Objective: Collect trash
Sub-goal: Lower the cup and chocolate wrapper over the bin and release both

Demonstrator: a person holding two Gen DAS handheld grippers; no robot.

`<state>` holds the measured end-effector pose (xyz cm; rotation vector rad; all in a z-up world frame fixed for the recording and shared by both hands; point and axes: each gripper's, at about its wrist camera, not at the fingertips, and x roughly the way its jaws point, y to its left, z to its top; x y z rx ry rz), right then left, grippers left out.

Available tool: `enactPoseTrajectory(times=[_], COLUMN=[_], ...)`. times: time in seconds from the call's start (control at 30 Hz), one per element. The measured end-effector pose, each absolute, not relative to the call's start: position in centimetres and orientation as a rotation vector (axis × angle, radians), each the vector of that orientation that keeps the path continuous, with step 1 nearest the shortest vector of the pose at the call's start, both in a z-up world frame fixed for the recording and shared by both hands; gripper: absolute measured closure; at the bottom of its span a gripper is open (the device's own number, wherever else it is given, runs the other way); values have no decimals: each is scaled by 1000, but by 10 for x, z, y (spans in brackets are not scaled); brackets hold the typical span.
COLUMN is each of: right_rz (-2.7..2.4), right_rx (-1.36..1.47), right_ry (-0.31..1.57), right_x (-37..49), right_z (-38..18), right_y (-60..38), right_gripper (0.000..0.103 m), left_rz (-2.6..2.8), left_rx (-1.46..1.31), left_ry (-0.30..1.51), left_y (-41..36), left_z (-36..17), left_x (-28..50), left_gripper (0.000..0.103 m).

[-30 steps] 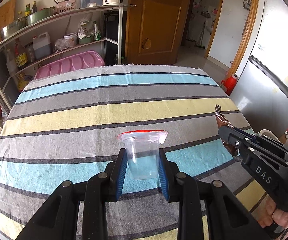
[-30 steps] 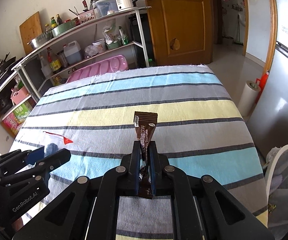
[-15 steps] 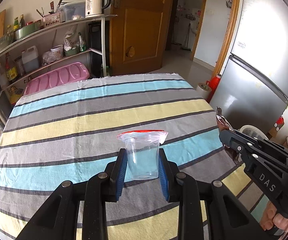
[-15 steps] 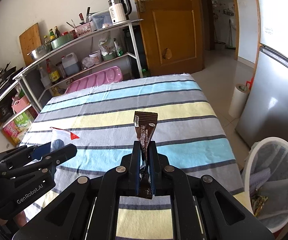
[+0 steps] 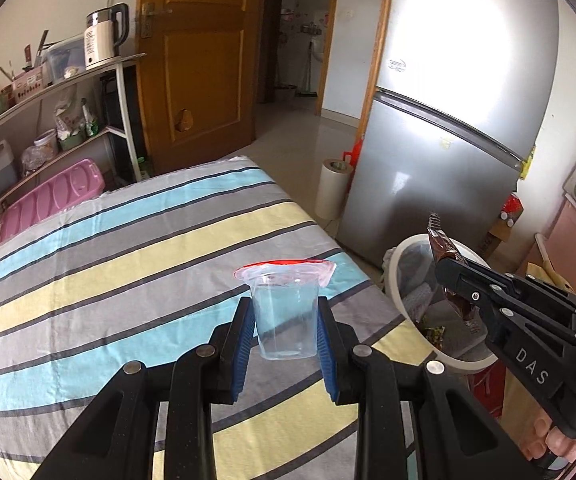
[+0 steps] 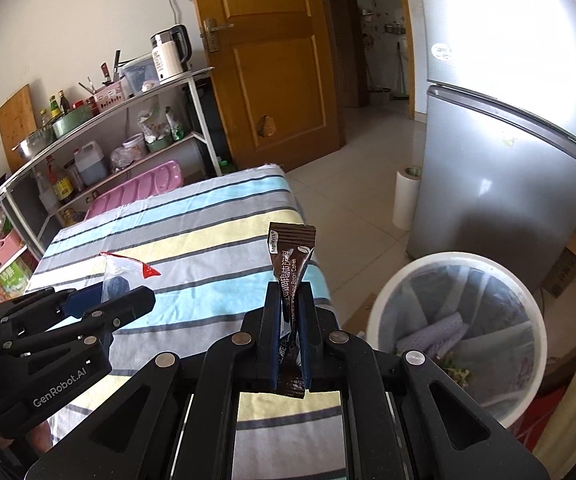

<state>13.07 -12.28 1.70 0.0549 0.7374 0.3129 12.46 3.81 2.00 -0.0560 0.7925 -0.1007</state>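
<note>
Left gripper (image 5: 285,320) clamps a clear cup (image 5: 285,316) between its blue pads (image 5: 243,344); the cup stands upright with a red-edged lid peeled partly back, held above the striped tablecloth (image 5: 127,280) near its right edge. Right gripper (image 6: 290,320) is closed on a brown sachet (image 6: 291,256), which sticks up from the jaws. Just beyond it, on the floor beside the table, sits a white bin (image 6: 376,320) holding rubbish. Behind the bin stands a silver fridge (image 6: 508,160).
</note>
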Motion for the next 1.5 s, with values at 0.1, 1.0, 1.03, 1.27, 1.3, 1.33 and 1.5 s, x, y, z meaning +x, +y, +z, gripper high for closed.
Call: enactPoseTrajectory(times=[0.1, 1.0, 1.03, 1.27, 1.3, 1.33, 1.5], right_rz=[270, -3, -10, -31, -29, -28, -31], right_rx=[67, 151, 151, 170, 177, 180, 188], right_ry=[739, 908, 909, 937, 943, 945, 936], right_x=[129, 151, 153, 160, 161, 161, 158], right_z=[17, -50, -52, -63, -64, -65, -62], right_y=[-143, -280, -282, -293, -294, -294, -294], right_gripper=[95, 95, 95, 95, 95, 94, 63], left_rz=[-148, -354, -364, -366, -362, -357, -346], left_rx=[-32, 137, 125, 113, 114, 117, 111], left_ry=[798, 963, 973, 990, 994, 997, 999], left_y=[14, -143, -144, -148, -148, -147, -145], left_z=[19, -57, -58, -65, -65, -66, -66], left_x=[133, 197, 198, 206, 206, 207, 207], left_gripper=[73, 73, 73, 72, 72, 70, 58])
